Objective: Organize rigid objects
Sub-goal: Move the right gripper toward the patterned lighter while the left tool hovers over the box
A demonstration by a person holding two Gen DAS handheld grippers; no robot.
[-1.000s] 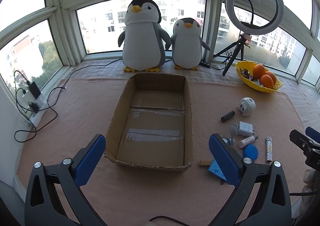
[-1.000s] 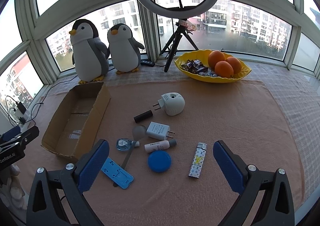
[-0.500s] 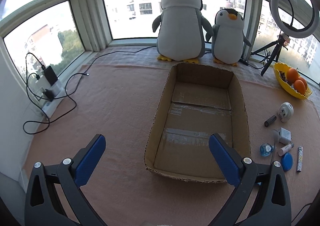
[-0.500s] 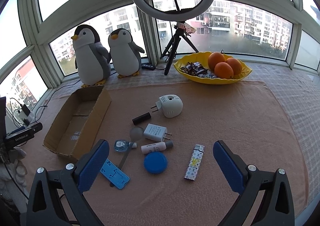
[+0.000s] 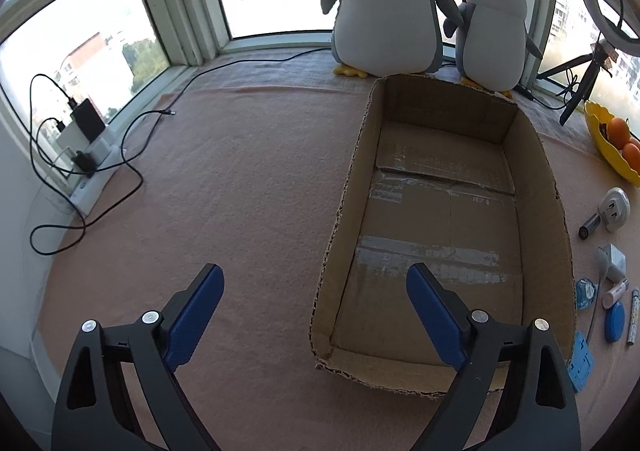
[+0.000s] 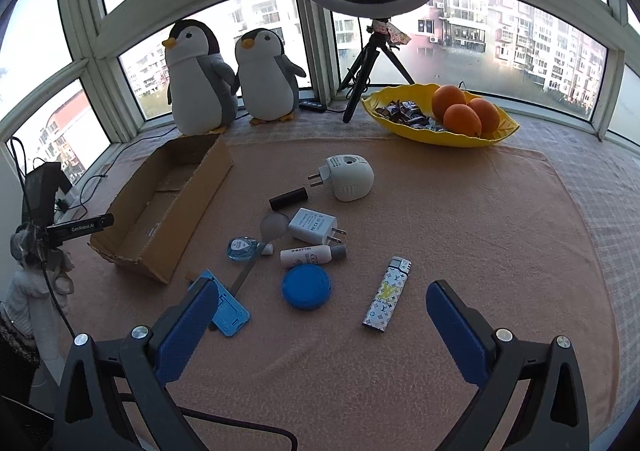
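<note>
Clutter of small rigid things, among them a round blue lid [image 6: 306, 286] and patterned lighter [image 6: 386, 294], lies beside the empty open brown cardboard box [image 5: 536, 155] on the pink-covered bench [image 6: 460, 235]. Left gripper [image 5: 316, 315] straddles the box's wall, jaws closing with no pinch yet; right gripper [image 6: 320, 327] hovers, jaws spread. Judged step: steadying the box, then picking the first item.

We have swung our left gripper [image 5: 315, 307] down and leftward, so its near left box wall now sits between the jaws; the cardboard box [image 5: 448, 227] has slid to the right of its view. Its jaws are closing, touching nothing. Our right gripper [image 6: 320, 315] has dipped slightly toward the blue lid [image 6: 306, 286] and lighter [image 6: 387, 294].
</note>
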